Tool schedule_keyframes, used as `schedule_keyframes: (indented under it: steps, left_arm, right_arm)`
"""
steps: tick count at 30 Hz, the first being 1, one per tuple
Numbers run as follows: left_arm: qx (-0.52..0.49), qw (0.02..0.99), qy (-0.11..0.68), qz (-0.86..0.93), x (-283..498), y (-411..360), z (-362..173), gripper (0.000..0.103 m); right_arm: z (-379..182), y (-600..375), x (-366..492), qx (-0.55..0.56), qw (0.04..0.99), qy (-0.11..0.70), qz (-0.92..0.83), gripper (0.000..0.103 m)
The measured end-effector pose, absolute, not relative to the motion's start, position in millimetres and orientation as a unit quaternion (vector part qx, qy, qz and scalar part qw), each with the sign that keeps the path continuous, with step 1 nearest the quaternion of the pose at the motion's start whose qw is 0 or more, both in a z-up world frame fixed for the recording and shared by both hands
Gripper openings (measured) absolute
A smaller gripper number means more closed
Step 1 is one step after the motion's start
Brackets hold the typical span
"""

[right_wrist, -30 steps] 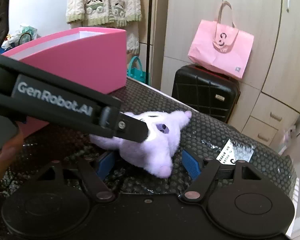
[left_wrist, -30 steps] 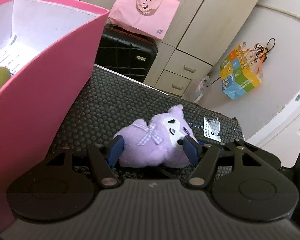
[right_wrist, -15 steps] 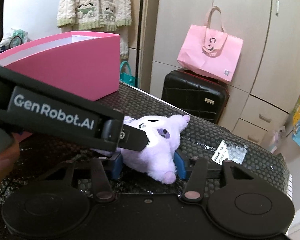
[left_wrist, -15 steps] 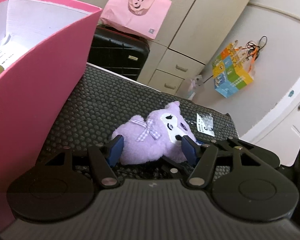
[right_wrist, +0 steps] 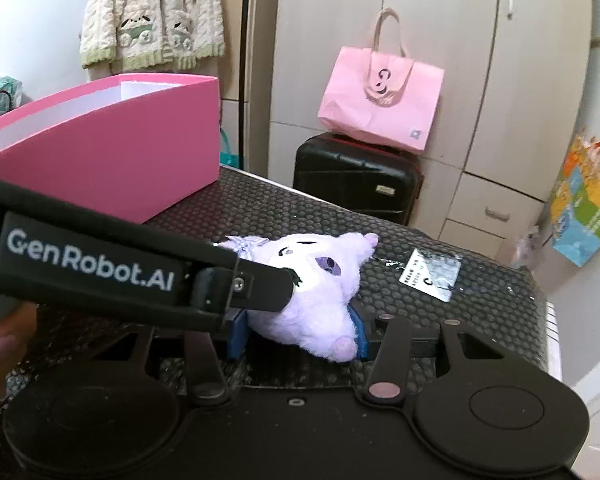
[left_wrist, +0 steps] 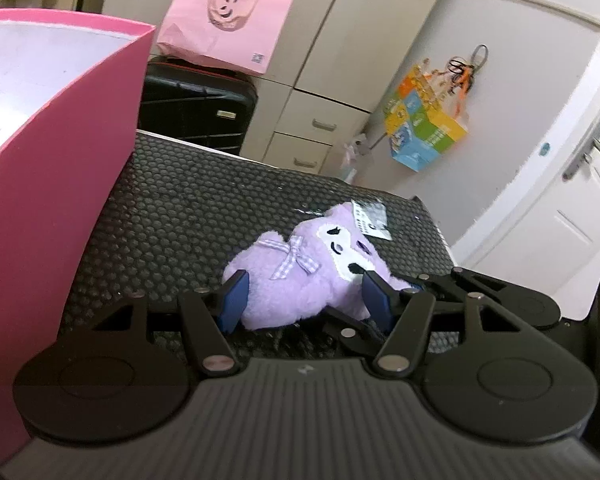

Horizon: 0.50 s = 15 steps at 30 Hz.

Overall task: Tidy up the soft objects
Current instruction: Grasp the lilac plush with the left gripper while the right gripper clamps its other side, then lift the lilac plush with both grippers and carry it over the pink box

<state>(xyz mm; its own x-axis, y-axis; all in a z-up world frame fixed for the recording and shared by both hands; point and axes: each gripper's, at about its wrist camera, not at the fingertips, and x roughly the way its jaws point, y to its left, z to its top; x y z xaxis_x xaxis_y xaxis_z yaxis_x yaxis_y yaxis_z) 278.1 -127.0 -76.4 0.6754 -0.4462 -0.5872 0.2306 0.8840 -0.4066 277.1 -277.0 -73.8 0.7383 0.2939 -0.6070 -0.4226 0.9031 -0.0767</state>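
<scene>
Since approx. a sec ago, right gripper (right_wrist: pixel 298 334) is seen drawn in from well apart round the purple plush toy (right_wrist: pixel 312 284); its jaws are closing w/ blue pads now pressed into the toy's lower end. Left gripper (left_wrist: pixel 306 300) is held clamped on the toy's body, pads touching fur both sides, little changed. Toy is shown lying on the black dotted mat (left_wrist: pixel 188 216), near the pink box (left_wrist: pixel 56 184), not yet in it. A two-sided hold is prob. used because soft fur squashes & slips. Paper tag (right_wrist: pixel 430 274) is seen lying just beside the toy.
</scene>
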Motion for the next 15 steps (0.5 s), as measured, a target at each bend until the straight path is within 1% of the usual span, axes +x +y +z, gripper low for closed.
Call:
schedule_keyframes:
  steps: [6, 11, 15]
  left_arm:
    - [-0.126, 0.901, 0.350, -0.224, 261.5, -128.8, -66.3, 0.061]
    - [-0.094, 0.901, 0.343, -0.249, 240.7, -128.0, -63.2, 0.061]
    - [-0.070, 0.905, 0.325, -0.264, 220.6, -123.9, -56.2, 0.060]
  right_arm:
    - [-66.9, -280.5, 253.4, -0.088, 0.938, 0.290, 0.166, 0.054]
    - [-64.7, -281.6, 233.0, -0.060, 0.942, 0.297, 0.146, 0.054]
    - [-64.4, -275.2, 208.2, -0.053, 0.952, 0.273, 0.130, 0.054]
